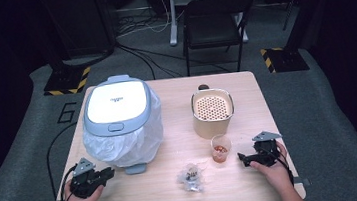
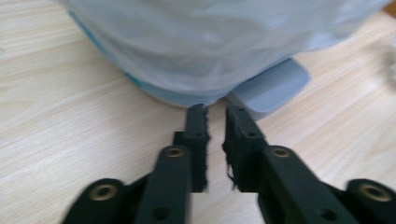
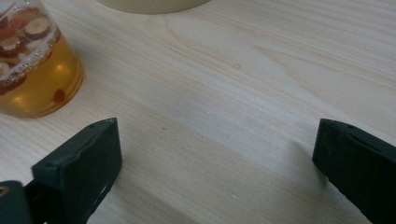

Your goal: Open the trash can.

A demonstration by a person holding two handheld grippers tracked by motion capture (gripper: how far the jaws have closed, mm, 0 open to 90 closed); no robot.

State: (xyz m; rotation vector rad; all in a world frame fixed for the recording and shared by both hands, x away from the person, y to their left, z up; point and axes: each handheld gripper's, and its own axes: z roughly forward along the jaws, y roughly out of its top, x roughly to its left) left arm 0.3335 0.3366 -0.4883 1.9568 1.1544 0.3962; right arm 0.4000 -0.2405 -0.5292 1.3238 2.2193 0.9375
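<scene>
Care matters near the front-left table (image 1: 141,195) edge: left gripper (image 2: 215,114), jaws nearly closed and empty, should centre on the grey bin pedal (image 2: 271,88); right gripper (image 3: 215,154) gapes wide.

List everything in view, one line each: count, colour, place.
table: one, light wood, centre.
bin: one, white lid on grey rim, clear bag liner, table's left.
pedal: one, grey, at the bin's near foot.
perforated container: one, cream, table's right.
cup: one, clear, amber liquid with red pieces, before the container.
crumpled wrapper: one, clear, near edge, centre.
chair: one, black, behind the table.
left tool: one, black, jaws nearly shut, empty, near the pedal.
right tool: one, black, open, beside the cup.
</scene>
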